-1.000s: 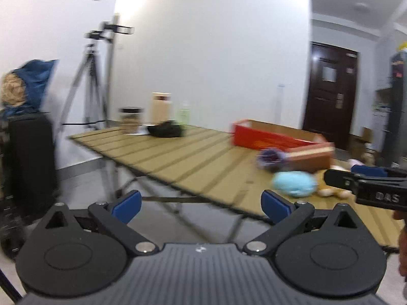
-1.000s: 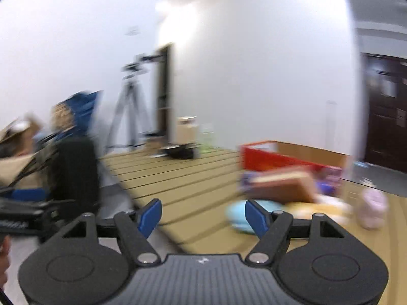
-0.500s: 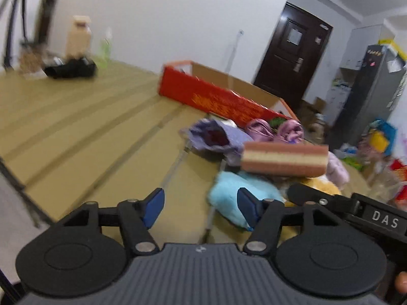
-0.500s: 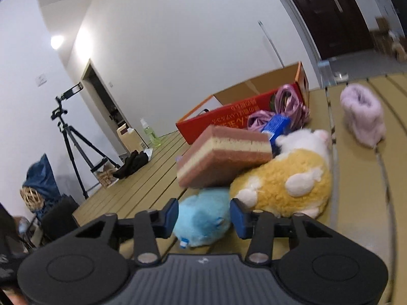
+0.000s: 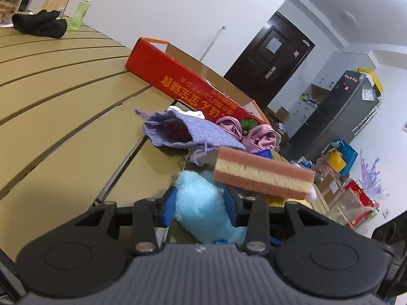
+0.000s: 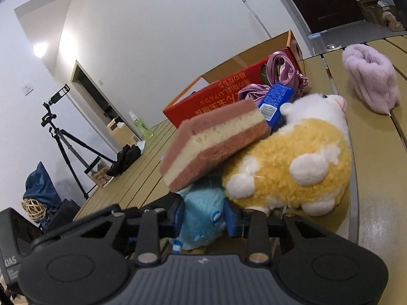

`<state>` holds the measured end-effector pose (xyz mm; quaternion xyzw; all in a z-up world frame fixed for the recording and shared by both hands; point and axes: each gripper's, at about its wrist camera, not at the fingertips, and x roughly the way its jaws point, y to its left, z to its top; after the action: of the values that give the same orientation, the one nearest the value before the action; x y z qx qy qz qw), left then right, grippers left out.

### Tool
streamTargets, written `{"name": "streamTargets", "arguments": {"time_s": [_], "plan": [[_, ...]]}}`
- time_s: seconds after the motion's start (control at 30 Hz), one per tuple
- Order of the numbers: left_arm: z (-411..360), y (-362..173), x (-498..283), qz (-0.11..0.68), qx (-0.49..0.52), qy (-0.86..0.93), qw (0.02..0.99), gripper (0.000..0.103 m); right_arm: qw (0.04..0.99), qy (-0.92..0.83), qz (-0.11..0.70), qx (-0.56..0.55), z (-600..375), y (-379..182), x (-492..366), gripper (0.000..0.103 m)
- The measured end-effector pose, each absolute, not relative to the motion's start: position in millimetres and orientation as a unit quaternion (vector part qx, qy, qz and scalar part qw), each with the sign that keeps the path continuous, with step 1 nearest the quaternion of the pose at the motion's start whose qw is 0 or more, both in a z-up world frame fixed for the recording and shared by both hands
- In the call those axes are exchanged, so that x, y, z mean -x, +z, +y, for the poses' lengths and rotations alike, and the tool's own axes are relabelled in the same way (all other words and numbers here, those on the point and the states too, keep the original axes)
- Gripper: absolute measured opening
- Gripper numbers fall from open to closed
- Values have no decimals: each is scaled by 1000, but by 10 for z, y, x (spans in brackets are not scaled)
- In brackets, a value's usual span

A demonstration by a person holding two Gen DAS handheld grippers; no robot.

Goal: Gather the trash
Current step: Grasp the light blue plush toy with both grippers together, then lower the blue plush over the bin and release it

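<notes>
Both the left gripper (image 5: pixel 201 209) and right gripper (image 6: pixel 203 216) have narrowed jaws pressing the blue plush (image 5: pixel 203 211), which lies under the layered sponge (image 5: pixel 262 175). Lifting it likely topples the sponge beside the red box (image 5: pixel 188 84).

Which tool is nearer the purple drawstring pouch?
Left. The left tool straddles the blue plush, with the purple drawstring pouch just ahead. The right tool straddles the same plush; its view shows no pouch.
</notes>
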<state>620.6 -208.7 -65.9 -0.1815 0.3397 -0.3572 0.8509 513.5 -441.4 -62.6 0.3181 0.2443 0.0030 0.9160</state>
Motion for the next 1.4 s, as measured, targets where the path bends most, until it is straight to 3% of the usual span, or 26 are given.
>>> {"name": "streamTargets", "arguments": {"time_s": [0.33, 0.6, 0.87, 1.07, 1.2, 1.23, 1.3, 1.4], "plan": [[-1767, -601, -6025, 355, 195, -334, 851, 38, 916, 48, 258, -304, -4254, -550, -5035, 27], [-706, -315, -5504, 319, 205, -261, 888, 38, 908, 163, 268, -278, -3352, -392, -4982, 27], [332, -664, -5235, 337, 212, -201, 895, 38, 880, 232, 342, -235, -2347, -666, -5140, 27], [552, -1225, -5360, 411, 191, -182, 873, 39, 848, 223, 430, -216, -1988, -1200, -5308, 26], [419, -1541, -5503, 467, 122, -151, 863, 43, 843, 199, 471, -167, -1798, -1625, -5396, 28], [374, -1620, -5538, 482, 94, -134, 861, 53, 842, 190, 482, -150, -1778, -1766, -5402, 29], [287, -1819, -5596, 514, 27, -113, 850, 53, 833, 163, 515, -123, -1746, -2037, -5454, 35], [268, -2065, -5673, 567, -11, -93, 818, 53, 812, 157, 551, -106, -1733, -2231, -5439, 35]]}}
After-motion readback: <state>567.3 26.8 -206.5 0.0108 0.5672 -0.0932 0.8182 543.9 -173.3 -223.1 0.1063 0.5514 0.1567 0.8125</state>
